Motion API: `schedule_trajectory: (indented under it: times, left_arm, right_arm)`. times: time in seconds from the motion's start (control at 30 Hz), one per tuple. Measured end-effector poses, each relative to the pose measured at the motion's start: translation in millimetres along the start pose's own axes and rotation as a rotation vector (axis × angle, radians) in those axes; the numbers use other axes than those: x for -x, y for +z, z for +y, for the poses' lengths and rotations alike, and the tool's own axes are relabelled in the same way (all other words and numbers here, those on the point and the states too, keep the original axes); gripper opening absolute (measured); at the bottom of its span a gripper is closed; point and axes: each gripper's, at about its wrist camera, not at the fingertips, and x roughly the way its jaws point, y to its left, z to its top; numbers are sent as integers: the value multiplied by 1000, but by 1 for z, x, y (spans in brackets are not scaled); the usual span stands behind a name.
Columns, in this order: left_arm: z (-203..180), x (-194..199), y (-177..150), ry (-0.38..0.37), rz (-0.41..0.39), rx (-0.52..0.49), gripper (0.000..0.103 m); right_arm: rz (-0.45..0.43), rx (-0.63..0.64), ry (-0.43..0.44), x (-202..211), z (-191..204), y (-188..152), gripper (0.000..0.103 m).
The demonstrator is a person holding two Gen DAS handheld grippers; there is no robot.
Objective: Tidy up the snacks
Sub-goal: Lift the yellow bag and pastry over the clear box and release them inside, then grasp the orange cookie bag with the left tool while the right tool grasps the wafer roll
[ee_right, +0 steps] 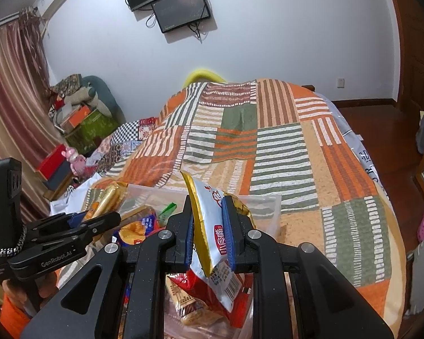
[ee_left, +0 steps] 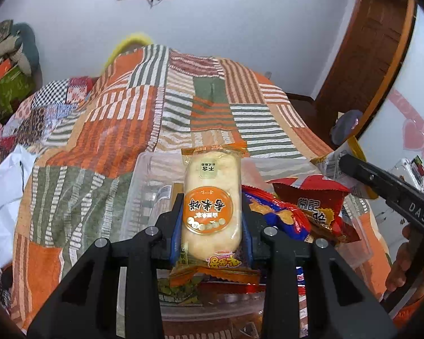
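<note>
The left gripper point(ee_left: 212, 220) was clamped on a rice-cracker packet point(ee_left: 212, 197), its blue pads point(ee_left: 175, 234) pressing the two long edges near the packet's lower half. This mid-body hold probably kept the flat, light packet from pivoting while it was carried. The packet's long axis ran straight ahead along the fingers, its crimped orange end point(ee_left: 214, 150) pointing away from the camera toward the far side of the clear plastic bin point(ee_left: 144, 175); its printed face was turned up to the lens, the lettering upside down in the left wrist view. It hung above the bin, over a heap of snack packets point(ee_left: 311, 209) lying inside.

The right gripper point(ee_right: 209, 231) was closed on a silver-and-gold snack bag point(ee_right: 209, 226), the pads point(ee_right: 229, 226) pinching the bag across its thin width. Gripped edge-on, the bag stood on its side: its gold sealed edge point(ee_right: 198, 226) faced the camera, and its long axis tilted from the upper far end down toward the near end, which drooped below the jaws over a red packet point(ee_right: 195, 285) in the bin. The droop suggested a soft, partly filled bag.

The bin rested on a patchwork bedspread point(ee_right: 282, 147). Both items were judged to be in transit over the bin, awaiting sorted placement.
</note>
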Motion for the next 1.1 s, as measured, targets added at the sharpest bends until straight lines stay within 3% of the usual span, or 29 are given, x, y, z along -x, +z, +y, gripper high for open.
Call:
schedule_trajectory:
  times: [0.23,0.37,0.47,0.7,0.93,1.1]
  left_arm:
    - [8,-1,-2,-8,15,47,37]
    - [8,9,-4,-2,-4,50,53]
    - [6,19,-5,-4,-16,43,54]
    - [0,51,-13,5,-46,3,61]
    - [-7,87,-33,-5,-57,-32,72]
    - [-13,96,-57,-19,-18,-44,81]
  right_arm:
    - [63,-44,15,-12,-9,-7,18]
    - [73,-41,-4,-5,-11,-9,20]
    - [63,-40,2,4,-11,-10,24]
    - [16,11,-13,35,2,-12,44]
    - [-4,76,-11,60,17,-22,56]
    - [-6,104,-18,70,20,-37,61]
